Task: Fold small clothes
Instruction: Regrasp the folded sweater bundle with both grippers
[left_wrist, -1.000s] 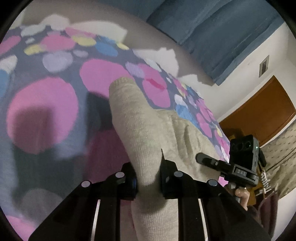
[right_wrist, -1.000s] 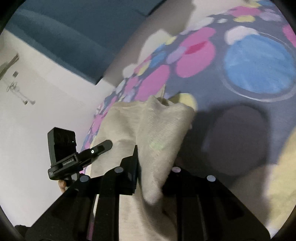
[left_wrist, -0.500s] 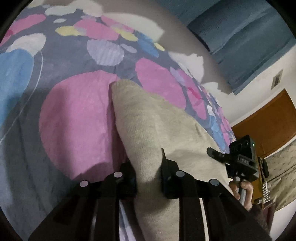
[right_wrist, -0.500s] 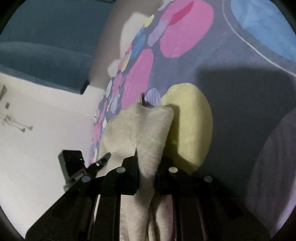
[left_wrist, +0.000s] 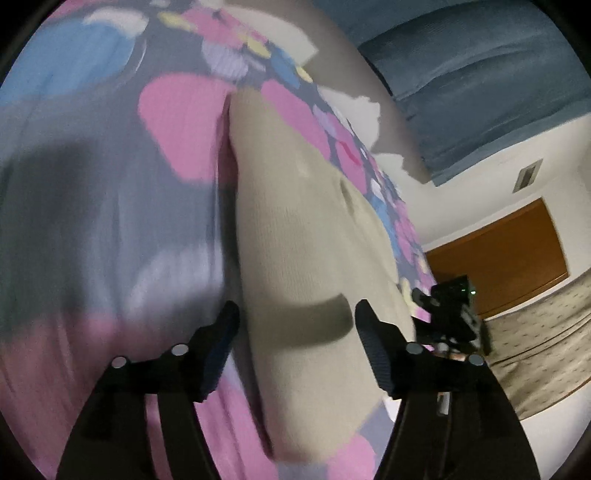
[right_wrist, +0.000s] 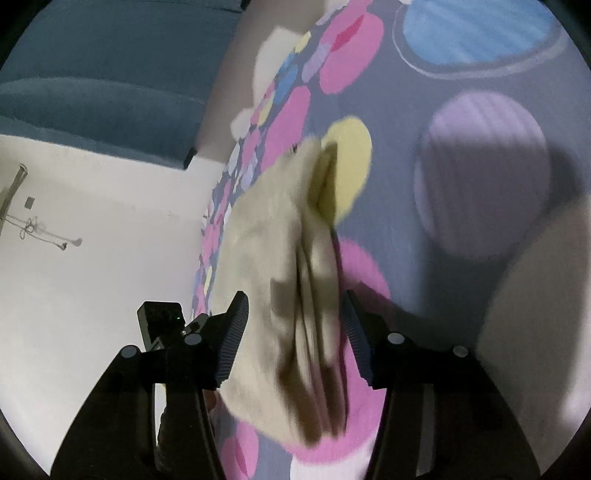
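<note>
Beige garment (left_wrist: 303, 236) blurred, grippers spread.

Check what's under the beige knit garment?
The beige knit garment lies on the spotted bedspread; pink and grey patches show around its edges. Whatever is directly beneath it, or between its folded layers, is covered.

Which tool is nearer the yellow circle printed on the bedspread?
Right. The right tool straddles the beige garment just short of the yellow circle; the left tool sits at the garment's opposite end.
</note>
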